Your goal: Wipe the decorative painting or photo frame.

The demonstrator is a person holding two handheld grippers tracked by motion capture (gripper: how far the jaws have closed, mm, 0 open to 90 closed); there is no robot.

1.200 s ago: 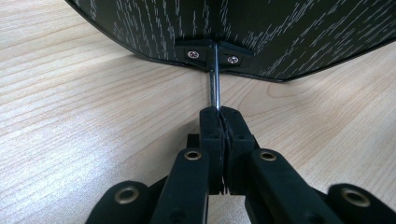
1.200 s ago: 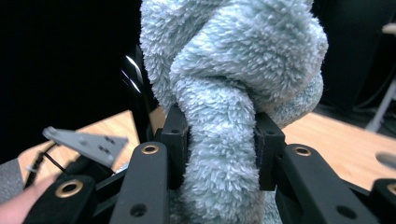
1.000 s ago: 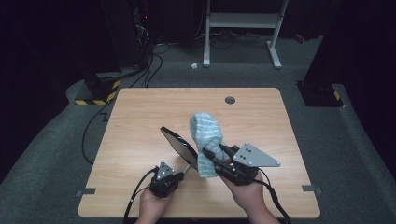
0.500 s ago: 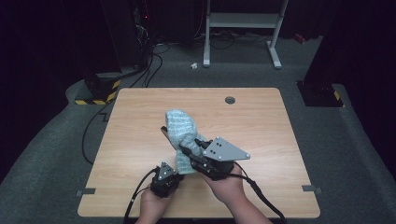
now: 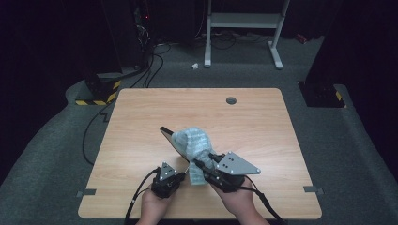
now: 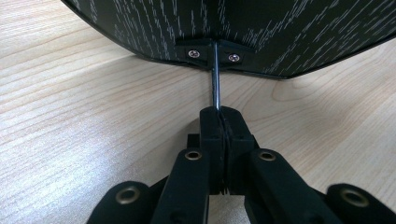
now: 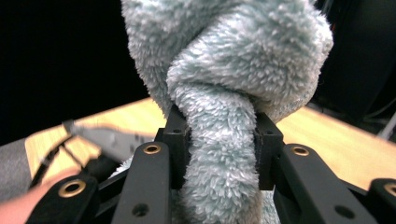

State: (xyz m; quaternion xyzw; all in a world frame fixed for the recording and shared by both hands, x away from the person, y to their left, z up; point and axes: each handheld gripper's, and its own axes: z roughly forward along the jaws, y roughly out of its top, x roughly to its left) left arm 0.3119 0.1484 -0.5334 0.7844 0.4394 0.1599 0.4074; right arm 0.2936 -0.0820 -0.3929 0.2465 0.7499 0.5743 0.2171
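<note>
My left gripper (image 6: 219, 114) is shut on a thin metal rod (image 6: 215, 77). The rod runs up into a screwed bracket on the back of a dark oval panel (image 6: 243, 28), which stands tilted on the wooden table (image 5: 141, 117). In the high view this panel (image 5: 167, 135) pokes out to the left from under a light blue fluffy cloth (image 5: 195, 143). My right gripper (image 7: 219, 135) is shut on a twisted fold of that cloth (image 7: 233, 56), whose bulk hangs over the jaws. Seen from above, the left gripper (image 5: 179, 174) and the right gripper (image 5: 201, 164) sit close together near the table's front edge.
A round cable hole (image 5: 231, 100) lies at the back of the table. On the floor beyond are a yellow-and-black striped box (image 5: 96, 96), cables (image 5: 155, 65) and a white frame's legs (image 5: 244, 28). The left gripper's grey plate (image 7: 107, 137) appears in the right gripper view.
The right gripper carried the cloth left over the dark panel, then back toward the person, covering more of it. The left gripper stayed put.
</note>
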